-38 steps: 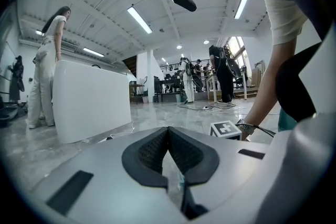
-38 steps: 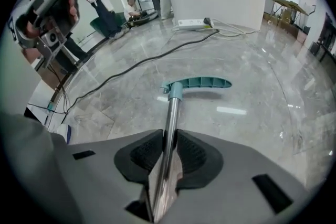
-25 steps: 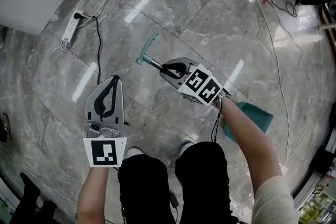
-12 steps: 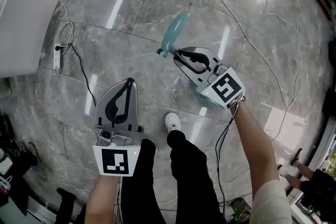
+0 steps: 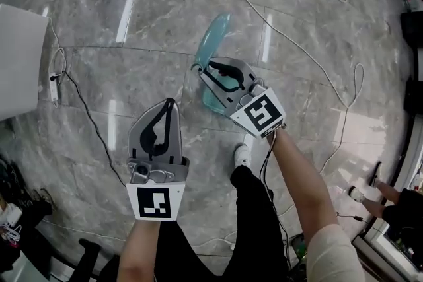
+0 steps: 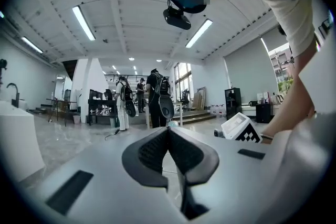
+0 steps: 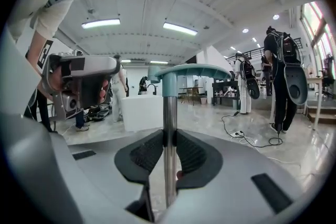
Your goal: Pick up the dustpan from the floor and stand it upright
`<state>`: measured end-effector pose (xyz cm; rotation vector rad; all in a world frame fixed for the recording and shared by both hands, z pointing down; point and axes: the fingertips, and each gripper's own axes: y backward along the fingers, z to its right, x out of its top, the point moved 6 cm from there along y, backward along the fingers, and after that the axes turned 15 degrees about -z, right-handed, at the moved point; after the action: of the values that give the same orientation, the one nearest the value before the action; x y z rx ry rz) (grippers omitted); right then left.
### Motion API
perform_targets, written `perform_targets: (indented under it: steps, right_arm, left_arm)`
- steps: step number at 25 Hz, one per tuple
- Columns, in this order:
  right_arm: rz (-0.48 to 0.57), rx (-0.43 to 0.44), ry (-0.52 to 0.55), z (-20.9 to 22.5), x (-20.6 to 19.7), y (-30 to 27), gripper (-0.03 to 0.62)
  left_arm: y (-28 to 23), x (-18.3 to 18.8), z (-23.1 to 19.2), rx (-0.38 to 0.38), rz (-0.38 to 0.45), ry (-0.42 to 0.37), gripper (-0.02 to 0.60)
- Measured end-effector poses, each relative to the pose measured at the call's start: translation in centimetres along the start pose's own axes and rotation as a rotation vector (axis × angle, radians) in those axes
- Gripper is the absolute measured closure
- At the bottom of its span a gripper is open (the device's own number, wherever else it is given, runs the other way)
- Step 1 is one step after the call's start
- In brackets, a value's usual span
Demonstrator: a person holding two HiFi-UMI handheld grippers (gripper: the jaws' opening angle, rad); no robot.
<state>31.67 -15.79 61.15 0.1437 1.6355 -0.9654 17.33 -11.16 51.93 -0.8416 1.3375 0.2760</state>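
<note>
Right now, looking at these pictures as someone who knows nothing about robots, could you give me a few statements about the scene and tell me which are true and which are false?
1. The right gripper is shut on the metal shaft of the dustpan. True.
2. The left gripper holds the dustpan too. False: its jaws are together with nothing between them.
3. The dustpan is red. False: it is teal, with a bare metal shaft.
4. A white box stands on the floor on the person's left side. True.
5. The floor is carpeted. False: it is shiny grey stone tile with cables lying across it.
</note>
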Motion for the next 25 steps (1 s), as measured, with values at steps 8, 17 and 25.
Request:
perform_targets:
  steps: [8,17,25]
  right_arm:
    - [0.058,-0.002,-0.019,2.6,-1.4,3.9,0.507]
    - [0.005,-0.027,-0.117,2.4,-2.8,5.6,0.507]
    - [-0.023,-0.155,-0.268,-0.5,1.8,14.7,0.576]
  left_arm:
    - [-2.7,2.3,7.5,-0.019,-0.096,-0.027,0.571]
    - [-2.6,2.4,9.2,0.035,-0.086,0.063,0.571]
    - [1.9,8.2,9.7,-0.004,-0.063,0.069,0.571]
